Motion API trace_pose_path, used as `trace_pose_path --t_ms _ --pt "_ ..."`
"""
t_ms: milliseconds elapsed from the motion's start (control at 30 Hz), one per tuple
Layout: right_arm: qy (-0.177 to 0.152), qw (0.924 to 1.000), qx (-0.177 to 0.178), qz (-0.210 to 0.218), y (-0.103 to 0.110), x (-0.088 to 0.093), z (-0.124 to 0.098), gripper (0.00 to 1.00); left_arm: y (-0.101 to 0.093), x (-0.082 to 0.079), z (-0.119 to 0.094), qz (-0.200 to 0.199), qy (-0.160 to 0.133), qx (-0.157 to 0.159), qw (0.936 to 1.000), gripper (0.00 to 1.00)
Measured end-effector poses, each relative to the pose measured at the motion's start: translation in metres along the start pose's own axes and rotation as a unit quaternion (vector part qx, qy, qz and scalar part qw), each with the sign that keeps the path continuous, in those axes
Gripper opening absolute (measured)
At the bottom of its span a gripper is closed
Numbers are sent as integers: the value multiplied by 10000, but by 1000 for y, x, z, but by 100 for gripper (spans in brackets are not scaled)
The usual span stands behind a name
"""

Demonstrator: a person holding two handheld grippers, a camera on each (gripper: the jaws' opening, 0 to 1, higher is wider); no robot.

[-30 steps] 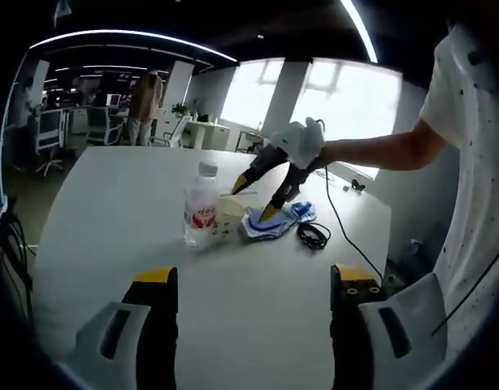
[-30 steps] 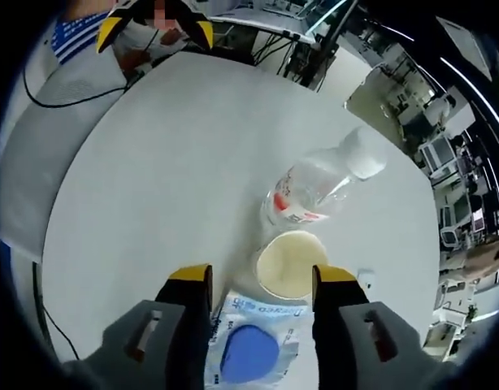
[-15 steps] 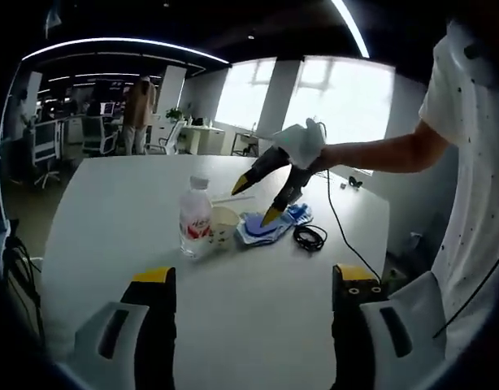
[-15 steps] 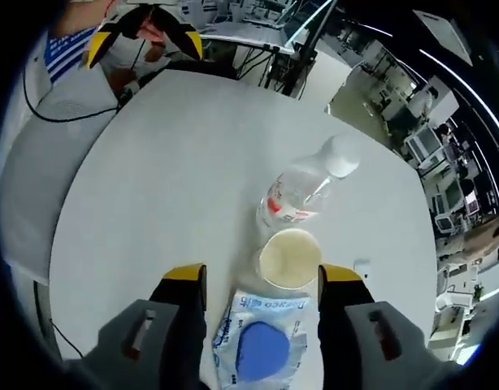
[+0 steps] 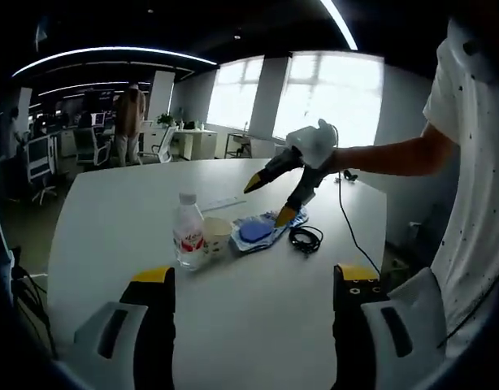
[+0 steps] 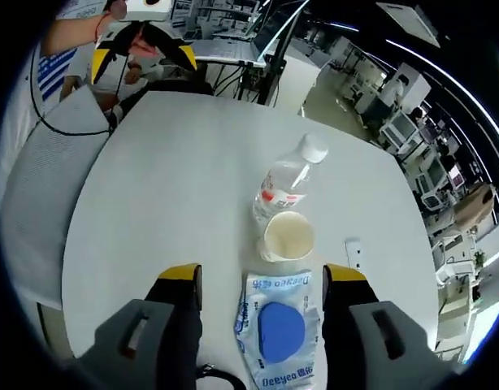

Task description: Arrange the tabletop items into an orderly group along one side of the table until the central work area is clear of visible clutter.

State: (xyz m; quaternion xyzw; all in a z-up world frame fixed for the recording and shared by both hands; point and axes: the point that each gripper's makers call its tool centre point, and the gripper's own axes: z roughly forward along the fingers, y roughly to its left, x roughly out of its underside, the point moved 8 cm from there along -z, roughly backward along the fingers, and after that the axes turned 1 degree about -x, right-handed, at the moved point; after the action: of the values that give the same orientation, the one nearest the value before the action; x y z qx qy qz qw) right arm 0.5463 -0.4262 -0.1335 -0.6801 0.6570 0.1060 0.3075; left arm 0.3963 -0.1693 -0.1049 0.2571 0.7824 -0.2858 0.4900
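Both jaws spread, empty: right gripper (image 6: 262, 280) over blue packet (image 6: 279, 341), paper cup (image 6: 287, 236) and water bottle (image 6: 284, 186) at 12 o'clock; left gripper (image 5: 253, 280) back.

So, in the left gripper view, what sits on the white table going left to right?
Clear plastic water bottle with red label → pale paper cup → clear packet holding a blue pad → coiled black cable.
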Motion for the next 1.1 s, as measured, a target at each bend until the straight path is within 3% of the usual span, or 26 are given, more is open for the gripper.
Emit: trace_pose_path --t_ms 467,1100 --pt "-174 9959 597 654 26 30 -63 61 -17 -14 9 363 167 160 9991 85" --pt "-366 9750 1396 1687 90 97 -147 64 -57 -22 37 807 430 443 9948 92"
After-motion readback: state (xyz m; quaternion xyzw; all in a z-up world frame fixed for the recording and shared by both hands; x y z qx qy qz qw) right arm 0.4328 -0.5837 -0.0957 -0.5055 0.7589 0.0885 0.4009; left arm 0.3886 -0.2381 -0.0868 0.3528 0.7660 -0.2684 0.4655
